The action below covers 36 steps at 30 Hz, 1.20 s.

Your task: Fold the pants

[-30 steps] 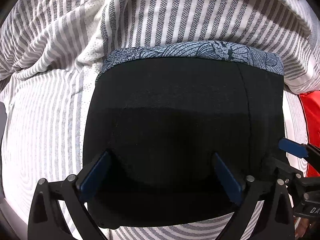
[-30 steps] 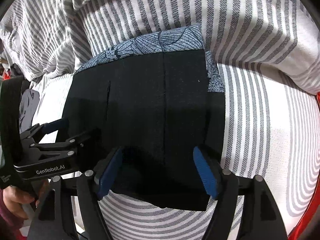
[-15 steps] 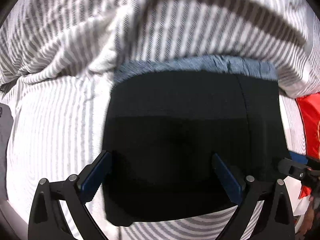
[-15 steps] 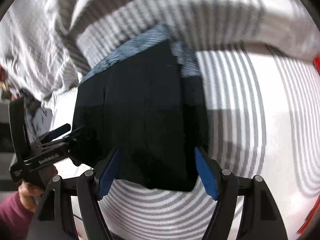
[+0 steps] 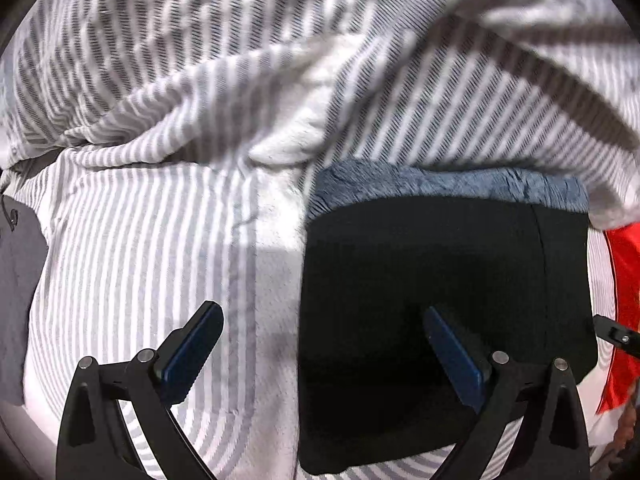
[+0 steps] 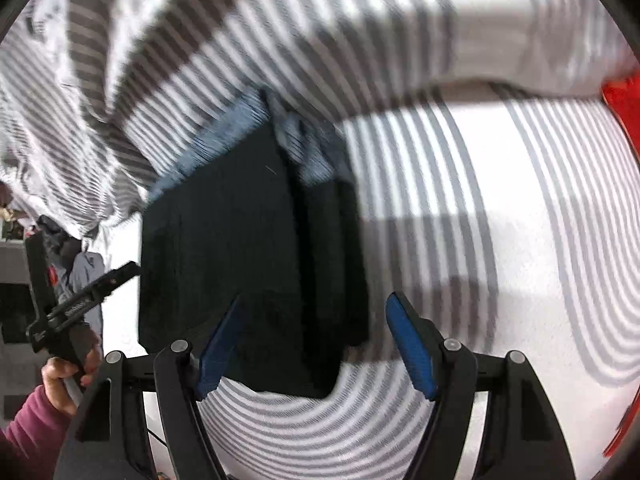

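Note:
The black pants (image 5: 440,304) lie folded into a compact rectangle on the striped bed, on top of a blue patterned garment (image 5: 440,186). My left gripper (image 5: 324,354) is open and empty, with its left finger over bare sheet and its right finger over the pants. In the right wrist view the pants (image 6: 248,256) and the blue garment (image 6: 228,132) lie left of centre. My right gripper (image 6: 316,344) is open and empty above the pants' near edge. The left gripper (image 6: 86,300) shows at the left, held by a hand.
A grey-and-white striped duvet (image 5: 280,92) is bunched behind the pants. Striped sheet (image 6: 500,264) spreads to the right. A red item (image 5: 622,304) lies right of the pants. A grey cloth (image 5: 16,300) is at the left edge. Clutter (image 6: 60,256) sits beyond the bed.
Both grippers have pulled back and apart from the folded pants. The left one swung left, so the pants now sit to its right. The right one rose and drew away.

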Each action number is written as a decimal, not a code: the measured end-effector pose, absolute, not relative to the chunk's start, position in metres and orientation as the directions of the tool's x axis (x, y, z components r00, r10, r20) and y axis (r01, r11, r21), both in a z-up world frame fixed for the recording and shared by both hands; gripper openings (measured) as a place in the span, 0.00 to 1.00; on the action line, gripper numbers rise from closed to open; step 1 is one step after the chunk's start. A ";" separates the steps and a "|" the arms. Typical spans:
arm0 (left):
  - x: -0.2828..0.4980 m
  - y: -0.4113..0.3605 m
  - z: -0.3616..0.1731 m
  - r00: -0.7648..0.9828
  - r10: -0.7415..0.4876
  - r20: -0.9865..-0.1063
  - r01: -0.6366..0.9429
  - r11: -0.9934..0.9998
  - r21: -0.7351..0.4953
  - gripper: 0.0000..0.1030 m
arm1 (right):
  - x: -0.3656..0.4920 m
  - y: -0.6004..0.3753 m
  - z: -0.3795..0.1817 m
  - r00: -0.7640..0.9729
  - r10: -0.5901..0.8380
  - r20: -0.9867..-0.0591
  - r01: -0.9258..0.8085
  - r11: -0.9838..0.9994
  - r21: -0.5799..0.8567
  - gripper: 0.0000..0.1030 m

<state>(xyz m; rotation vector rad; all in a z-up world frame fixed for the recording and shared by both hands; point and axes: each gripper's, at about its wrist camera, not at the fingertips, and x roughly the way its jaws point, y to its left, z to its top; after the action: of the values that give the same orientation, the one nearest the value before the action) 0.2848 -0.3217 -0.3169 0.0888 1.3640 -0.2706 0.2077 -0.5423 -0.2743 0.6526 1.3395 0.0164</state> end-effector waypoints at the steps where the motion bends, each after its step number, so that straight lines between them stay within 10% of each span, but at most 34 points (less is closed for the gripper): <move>1: 0.287 -0.320 -0.316 0.191 -0.130 -0.973 0.236 0.968 -0.083 0.98 | 0.213 -0.539 -0.270 0.275 0.363 -0.890 0.334 0.832 0.443 0.72; 7: 0.315 -0.315 -0.321 0.218 -0.076 -0.973 0.161 0.986 -0.041 0.98 | 0.269 -0.524 -0.254 0.342 0.318 -0.884 0.280 0.863 0.419 0.36; 17: 0.303 -0.345 -0.332 0.196 -0.090 -0.976 0.219 0.975 -0.046 0.98 | 0.307 -0.508 -0.297 0.239 0.289 -0.927 0.259 0.901 0.347 0.25; 24: 0.295 -0.344 -0.338 0.177 -0.107 -0.978 0.233 0.970 -0.064 0.98 | 0.278 -0.519 -0.297 0.261 0.374 -0.890 0.254 0.863 0.437 0.28; 29: 0.294 -0.334 -0.328 0.149 -0.168 -0.974 0.275 0.954 -0.123 0.98 | 0.248 -0.547 -0.289 0.279 0.424 -0.862 0.283 0.821 0.496 0.68; 36: 0.305 -0.326 -0.348 -0.010 -0.299 -0.954 0.308 0.907 -0.287 0.98 | 0.215 -0.585 -0.301 0.245 0.489 -0.837 0.316 0.776 0.546 0.69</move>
<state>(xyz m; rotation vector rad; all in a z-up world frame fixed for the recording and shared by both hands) 0.3048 -0.3263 -0.3476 0.0077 1.5063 -0.4802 0.2149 -0.5848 -0.3011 0.7292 1.3533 0.1336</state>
